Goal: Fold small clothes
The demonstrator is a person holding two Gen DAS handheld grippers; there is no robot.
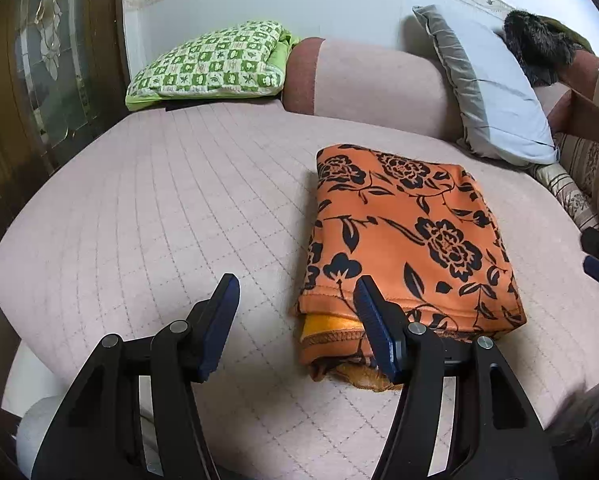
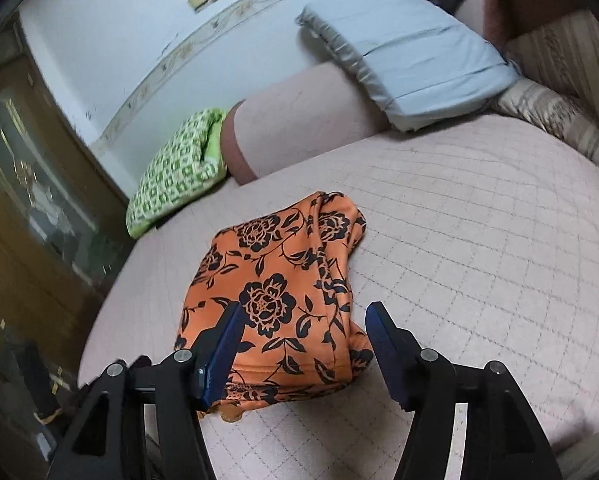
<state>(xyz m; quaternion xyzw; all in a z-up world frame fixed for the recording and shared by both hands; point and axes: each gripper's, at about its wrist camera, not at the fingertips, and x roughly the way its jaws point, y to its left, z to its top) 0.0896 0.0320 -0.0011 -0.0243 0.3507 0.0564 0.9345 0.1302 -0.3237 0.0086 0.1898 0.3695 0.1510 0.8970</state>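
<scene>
So my left gripper (image 1: 297, 292) has its jaws apart with nothing between them, hovering over the near-left corner of the orange floral garment (image 1: 409, 236). One pad overlaps the hem in the view, but I can't tell if it actually touches. My right gripper (image 2: 303, 320) is also spread wide and holding nothing, sitting above the garment's near edge, with the cloth showing between the 2 fingers below.

The garment itself lies on the pink quilted bed (image 1: 159, 208), already folded down into a compact rectangle. The near end is a bit messy: a yellow inner layer and some ragged hem poke out under the top flap. In the right wrist view the far corner also bunches up a little.

Further out there's a green checked cushion (image 1: 207, 64), a pale blue pillow (image 1: 495, 92) leaning on the pink bolster (image 1: 375, 80), and a wooden cabinet with glass doors (image 1: 43, 64) to the side.

My read: the folding of this piece is basically done and I've let go. The next move is either tucking in that loose near edge or going for another item, though I don't see another one here.
</scene>
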